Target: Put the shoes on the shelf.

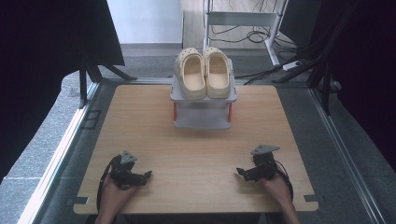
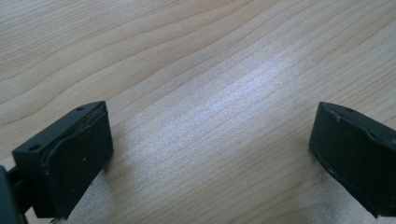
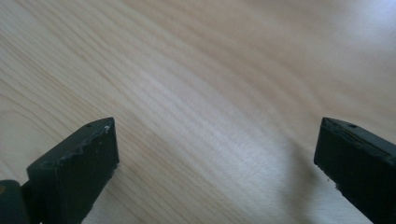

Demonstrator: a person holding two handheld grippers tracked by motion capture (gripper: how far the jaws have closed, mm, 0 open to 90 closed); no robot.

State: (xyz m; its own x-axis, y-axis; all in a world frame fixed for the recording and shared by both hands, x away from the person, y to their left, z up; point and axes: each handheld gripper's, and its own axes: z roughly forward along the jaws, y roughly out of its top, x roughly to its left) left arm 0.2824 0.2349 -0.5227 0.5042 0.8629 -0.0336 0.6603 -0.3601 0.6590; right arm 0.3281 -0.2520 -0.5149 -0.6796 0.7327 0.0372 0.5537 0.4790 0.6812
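A pair of cream clogs [image 1: 204, 72] stands side by side on top of a small grey two-tier shoe rack [image 1: 203, 116] at the far middle of the wooden table [image 1: 196, 154]. My left gripper [image 1: 147, 175] rests near the front left of the table, jaws wide apart over bare wood [image 2: 210, 107]. My right gripper [image 1: 240, 171] rests near the front right, jaws also wide apart with nothing but wood grain [image 3: 215, 121] between them. Both grippers point inward and lie far from the rack.
The table's front edge runs just behind the hands. Metal frame rails [image 1: 60, 149] border the table on both sides. Dark curtains [image 1: 42, 51] hang left and right. Cables [image 1: 261, 37] and a white stand's legs lie on the floor behind the rack.
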